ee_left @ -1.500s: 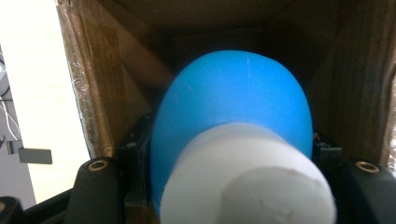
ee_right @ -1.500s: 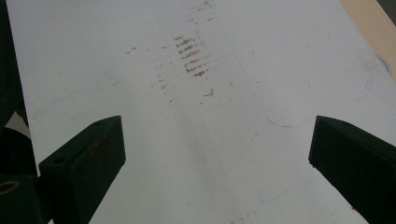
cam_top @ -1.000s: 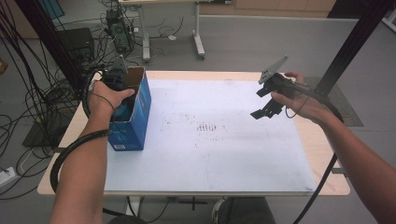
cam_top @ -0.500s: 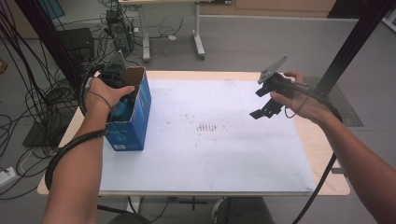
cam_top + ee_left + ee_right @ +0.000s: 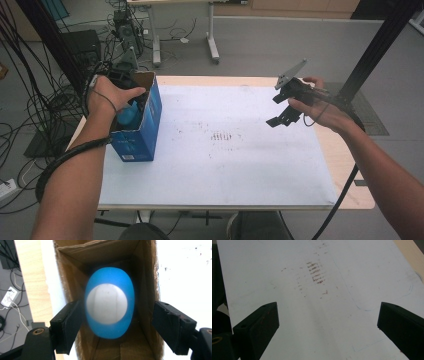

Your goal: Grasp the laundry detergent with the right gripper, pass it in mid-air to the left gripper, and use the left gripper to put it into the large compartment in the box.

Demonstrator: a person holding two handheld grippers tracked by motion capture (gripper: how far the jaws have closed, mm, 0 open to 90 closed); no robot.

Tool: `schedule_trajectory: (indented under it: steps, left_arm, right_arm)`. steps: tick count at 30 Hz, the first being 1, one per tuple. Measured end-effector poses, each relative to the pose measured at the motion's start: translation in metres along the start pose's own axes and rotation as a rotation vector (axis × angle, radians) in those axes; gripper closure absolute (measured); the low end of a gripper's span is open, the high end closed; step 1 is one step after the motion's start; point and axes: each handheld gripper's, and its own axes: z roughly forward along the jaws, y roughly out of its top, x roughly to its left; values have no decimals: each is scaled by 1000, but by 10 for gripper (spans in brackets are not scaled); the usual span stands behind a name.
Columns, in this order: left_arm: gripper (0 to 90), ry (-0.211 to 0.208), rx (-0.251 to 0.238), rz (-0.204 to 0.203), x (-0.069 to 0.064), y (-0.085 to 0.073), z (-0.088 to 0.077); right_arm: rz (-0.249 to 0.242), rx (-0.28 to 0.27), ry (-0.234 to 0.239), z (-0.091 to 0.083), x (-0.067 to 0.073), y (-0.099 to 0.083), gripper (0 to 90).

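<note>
Even, soft daylight with faint shadows; the blue bottle (image 5: 109,302) is blurred close up, and the box (image 5: 143,290) interior dim.

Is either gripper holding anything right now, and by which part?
Nothing is held. The left gripper has just been opening around the blue object in the box; the right gripper is open.

The box (image 5: 137,132) is set on the left side of the sheet (image 5: 225,165), which is spread over the table (image 5: 350,165). A bottle (image 5: 109,302) is found inside the box. The marks (image 5: 222,136) are seen on the sheet, right of the box.
</note>
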Motion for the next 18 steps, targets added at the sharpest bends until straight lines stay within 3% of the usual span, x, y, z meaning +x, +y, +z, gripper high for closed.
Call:
schedule_trajectory:
  steps: [10,18]
  left_arm:
    - [222,-8,-48,28,-3,-10,-30]
    - [188,-46,-109,80,-27,-10,-51]
  right_arm:
    - [1,16,-9,-1,-4,4,39]
    - [7,29,-24,-5,-13,7,38]
